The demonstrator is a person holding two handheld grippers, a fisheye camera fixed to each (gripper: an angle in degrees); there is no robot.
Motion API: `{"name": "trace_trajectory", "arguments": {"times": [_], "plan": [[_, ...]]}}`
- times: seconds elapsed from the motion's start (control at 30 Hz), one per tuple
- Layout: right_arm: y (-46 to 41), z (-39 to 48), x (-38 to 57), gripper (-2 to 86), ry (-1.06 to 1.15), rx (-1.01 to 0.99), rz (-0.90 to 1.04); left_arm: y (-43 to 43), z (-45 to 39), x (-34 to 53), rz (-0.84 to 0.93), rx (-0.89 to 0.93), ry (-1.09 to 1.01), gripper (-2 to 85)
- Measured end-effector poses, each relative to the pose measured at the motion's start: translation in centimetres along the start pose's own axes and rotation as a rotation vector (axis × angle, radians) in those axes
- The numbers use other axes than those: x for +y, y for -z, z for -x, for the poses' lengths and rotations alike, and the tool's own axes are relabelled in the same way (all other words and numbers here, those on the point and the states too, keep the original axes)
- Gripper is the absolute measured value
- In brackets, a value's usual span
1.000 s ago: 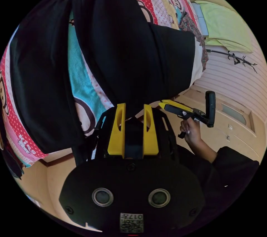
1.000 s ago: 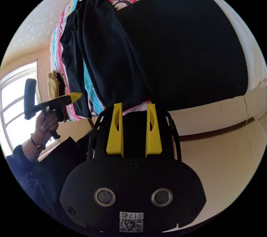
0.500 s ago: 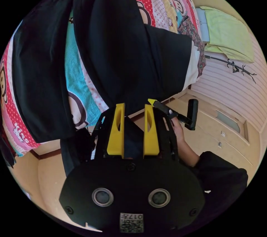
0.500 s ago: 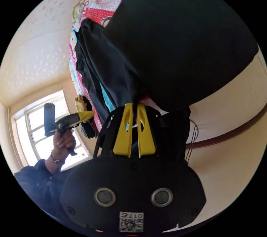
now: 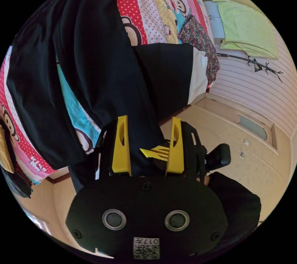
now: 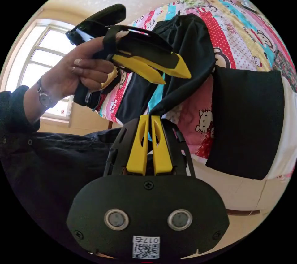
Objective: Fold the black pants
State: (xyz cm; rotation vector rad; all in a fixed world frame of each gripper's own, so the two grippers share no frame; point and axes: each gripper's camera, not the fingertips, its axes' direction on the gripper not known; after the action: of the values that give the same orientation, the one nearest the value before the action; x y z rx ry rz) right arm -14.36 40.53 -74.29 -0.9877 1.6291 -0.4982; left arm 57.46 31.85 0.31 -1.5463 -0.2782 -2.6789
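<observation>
The black pants (image 5: 92,59) lie over the edge of a bed, their legs hanging down the side. My right gripper (image 6: 150,117) is shut on the end of one leg (image 6: 173,97), which it holds pulled away from the bed. In the left gripper view its yellow tips (image 5: 150,152) sit between my left gripper's (image 5: 149,120) wide-apart jaws, with the black leg running through the gap. The left gripper (image 6: 174,79) is also in the right gripper view, held by a hand (image 6: 83,72) above the pinched leg, open.
A patchwork cartoon bedspread (image 5: 154,7) covers the bed. A second black folded cloth (image 5: 168,72) (image 6: 247,121) lies near the bed's edge, beside a floral cloth (image 5: 198,35). A yellow-green cloth (image 5: 247,25) sits on a cabinet. A window (image 6: 46,53) is behind the hand.
The right gripper has shut on the pant leg's end and carried it to the left gripper. The left jaws have spread wider apart.
</observation>
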Motion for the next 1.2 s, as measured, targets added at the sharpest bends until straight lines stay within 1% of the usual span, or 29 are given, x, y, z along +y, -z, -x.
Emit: {"name": "trace_trajectory", "arguments": {"times": [0.03, 0.1, 0.13, 0.17, 0.2, 0.27, 0.33, 0.37, 0.4, 0.43, 0.47, 0.53, 0.57, 0.67, 0.73, 0.77, 0.8, 0.9, 1.0, 1.07, 1.13, 1.17, 1.2], "plan": [[-0.5, 0.4, -0.4, 1.4, 0.013, -0.002, 0.012, -0.1, -0.1, -0.2, 0.02, -0.049, 0.017, 19.6], [-1.1, 0.5, -0.7, 1.4, -0.002, -0.033, 0.008, -1.7, -0.3, -0.8, 0.133, -0.285, 0.063, 19.7], [-1.5, 0.7, -0.9, 1.5, -0.003, -0.051, 0.009, -2.3, -0.2, -0.9, 0.174, -0.313, 0.064, 19.1], [-1.8, 0.8, -1.0, 1.5, 0.004, -0.058, 0.016, -3.3, 0.0, -0.8, 0.248, -0.321, 0.057, 14.3], [-2.4, 1.0, -1.1, 1.5, 0.018, -0.064, 0.037, -3.5, 0.2, -0.3, 0.284, -0.283, 0.038, 5.6], [-3.3, 1.1, -1.3, 1.5, 0.023, -0.061, 0.087, -2.3, 1.0, 0.9, 0.264, -0.263, 0.04, 3.6], [-3.5, 0.2, -1.0, 1.6, -0.01, -0.113, 0.124, -0.4, 2.5, 2.8, 0.217, -0.181, 0.046, 2.8], [-3.4, -0.3, -0.9, 1.6, -0.035, -0.135, 0.127, 1.3, 3.8, 4.3, 0.167, -0.099, 0.054, 2.5], [-3.1, -1.6, -0.6, 1.7, -0.119, -0.144, 0.131, 2.9, 5.2, 6.0, 0.123, -0.026, 0.062, 2.3], [-2.6, -3.0, -0.3, 2.1, -0.206, -0.108, 0.131, 3.7, 5.9, 6.9, 0.104, 0.006, 0.064, 2.2], [-2.3, -3.7, -0.2, 2.4, -0.243, -0.078, 0.129, 5.4, 7.2, 8.6, 0.07, 0.061, 0.064, 2.1], [-0.7, -6.5, -1.1, 4.9, -0.363, 0.058, 0.09, 7.6, 9.0, 11.1, 0.021, 0.127, 0.064, 1.9], [-0.3, -7.3, -1.7, 5.9, -0.385, 0.077, 0.075, 8.9, 10.0, 12.6, -0.01, 0.169, 0.065, 1.9], [1.8, -10.0, -8.0, 9.6, -0.379, 0.028, -0.048, 11.8, 12.4, 15.7, -0.076, 0.276, 0.082, 1.8], [3.1, -10.9, -15.3, 11.2, -0.335, -0.003, -0.162, 13.5, 13.6, 17.2, -0.113, 0.336, 0.089, 1.8], [3.1, -11.0, -17.3, 11.6, -0.326, -0.011, -0.178, 14.6, 14.5, 18.2, -0.135, 0.369, 0.096, 1.8], [2.9, -11.2, -21.6, 12.5, -0.315, -0.021, -0.196, 15.6, 15.4, 18.9, -0.147, 0.395, 0.107, 1.8], [0.5, -12.0, -31.4, 13.7, -0.338, -0.036, -0.225, 17.8, 18.1, 19.9, -0.144, 0.466, 0.142, 1.7], [-4.3, -14.1, -38.6, 14.0, -0.444, -0.054, -0.202, 20.3, 20.4, 20.6, -0.152, 0.528, 0.124, 1.6], [-7.7, -15.5, -40.7, 13.7, -0.518, -0.055, -0.191, 21.8, 21.8, 21.1, -0.161, 0.566, 0.108, 1.6], [-11.9, -16.6, -41.3, 12.1, -0.629, 0.02, -0.164, 22.8, 23.5, 21.7, -0.177, 0.631, 0.104, 1.6], [-12.6, -16.5, -41.2, 10.3, -0.646, 0.051, -0.172, 23.2, 25.0, 22.1, -0.19, 0.702, 0.107, 1.6], [-13.4, -16.1, -41.2, 6.8, -0.657, 0.099, -0.212, 23.2, 26.8, 22.6, -0.207, 0.789, 0.131, 1.5]]}}
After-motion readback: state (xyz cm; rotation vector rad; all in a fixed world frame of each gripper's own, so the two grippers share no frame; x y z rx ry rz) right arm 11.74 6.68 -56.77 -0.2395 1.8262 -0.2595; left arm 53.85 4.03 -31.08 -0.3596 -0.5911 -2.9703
